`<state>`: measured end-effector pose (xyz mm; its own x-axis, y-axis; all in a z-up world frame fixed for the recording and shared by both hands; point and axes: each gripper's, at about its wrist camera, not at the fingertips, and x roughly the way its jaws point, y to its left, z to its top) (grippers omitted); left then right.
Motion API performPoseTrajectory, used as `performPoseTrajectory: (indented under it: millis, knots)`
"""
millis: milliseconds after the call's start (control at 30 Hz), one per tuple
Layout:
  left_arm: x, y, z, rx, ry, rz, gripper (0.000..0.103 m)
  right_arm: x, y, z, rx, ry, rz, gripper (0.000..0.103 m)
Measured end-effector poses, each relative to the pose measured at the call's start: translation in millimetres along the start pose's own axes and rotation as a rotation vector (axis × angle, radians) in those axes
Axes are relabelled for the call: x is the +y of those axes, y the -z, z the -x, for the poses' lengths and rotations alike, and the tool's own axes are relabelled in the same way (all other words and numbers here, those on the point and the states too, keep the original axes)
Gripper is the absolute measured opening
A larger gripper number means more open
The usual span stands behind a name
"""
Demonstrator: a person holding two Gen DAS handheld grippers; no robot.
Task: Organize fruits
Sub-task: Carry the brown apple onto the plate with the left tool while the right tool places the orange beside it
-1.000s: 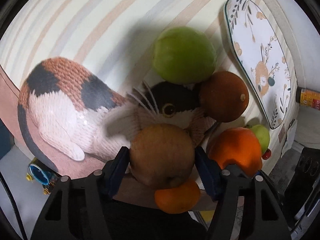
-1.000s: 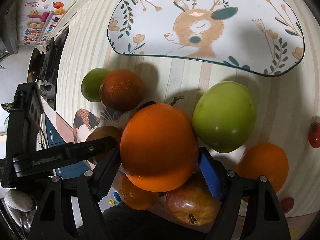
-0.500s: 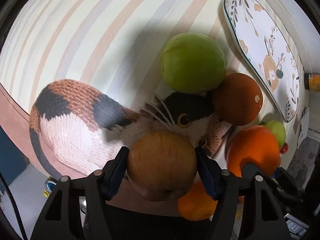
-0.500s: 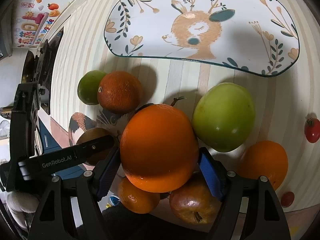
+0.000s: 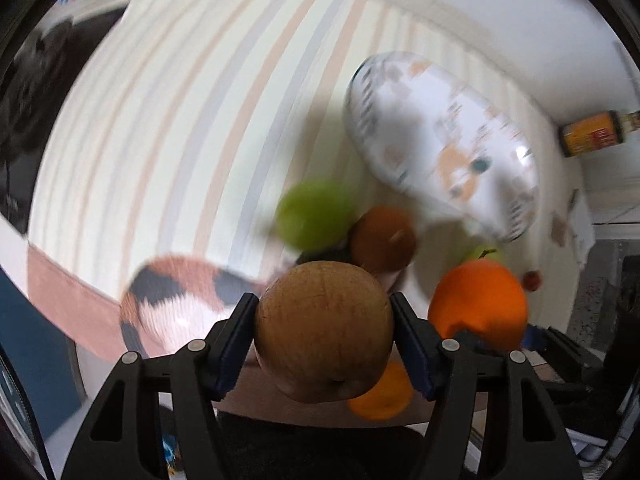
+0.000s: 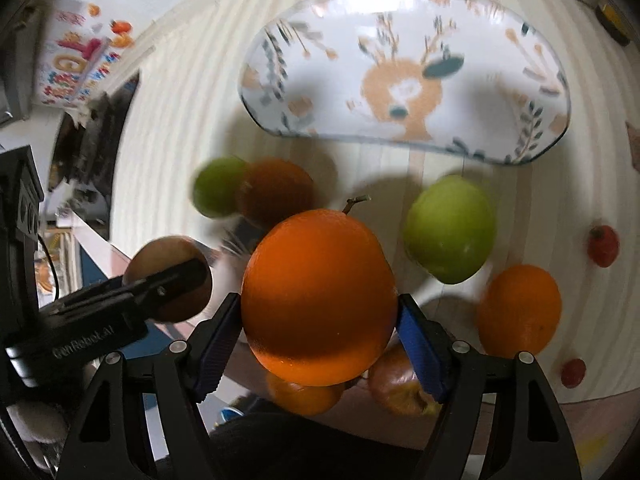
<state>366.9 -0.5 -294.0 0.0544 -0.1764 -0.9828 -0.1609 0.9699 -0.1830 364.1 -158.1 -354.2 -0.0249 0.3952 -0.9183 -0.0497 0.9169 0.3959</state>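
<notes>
**A:** While the brown fruit (image 5: 324,330) sits clamped between the jaws of the left gripper (image 5: 323,334), low and centre in the left wrist view, the big orange (image 6: 320,296) is pinched just as firmly by the right gripper (image 6: 320,320), bottom centre of its own frame. Both loads are up off the striped surface (image 5: 168,120).

**B:** And the deer plate (image 6: 404,76) is lying in the upper half of the right view, with nothing on it that I can see. That looks like the landing spot, I'd say.

**A:** I'd agree. The trick is carrying each fruit over the loose pile without clipping it: the green apple (image 6: 450,228) is right of the orange, and a dark orange (image 6: 276,192) with a lime-green fruit (image 6: 218,186) touching it is up left.

**B:** Round, smooth skins too, so they may roll on that shallow plate.

**A:** So lower them right onto it before letting the jaws part, one near each end, well apart. The left view is blurred, so finer detail there I can't call.
</notes>
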Motion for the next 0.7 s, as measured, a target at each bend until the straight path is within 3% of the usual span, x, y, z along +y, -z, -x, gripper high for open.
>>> performPoseTrajectory:
  millis: [133, 300, 467, 700]
  knots:
    - [-23.1, -32.7, 28.1, -0.063, 0.028, -0.073, 0.064, -3.7, -10.8, 46.7, -0.101, -0.014, -0.016, 0.078]
    - [-49.9, -77.8, 35.4, -0.087, 0.021, -0.155, 0.064, -28.2, -50.2, 79.1, -0.184, 0.019, -0.084, 0.078]
    - [-71.8, -132.9, -7.8, -0.012, -0.018, -0.192, 0.064, -52.4, -114.9, 65.8, -0.162, 0.129, -0.096, 0.078]
    - [-79.2, -176.9, -71.6, 0.127, -0.028, -0.172, 0.064, -78.9, -159.3, 34.3, -0.089, 0.250, -0.096, 0.078]
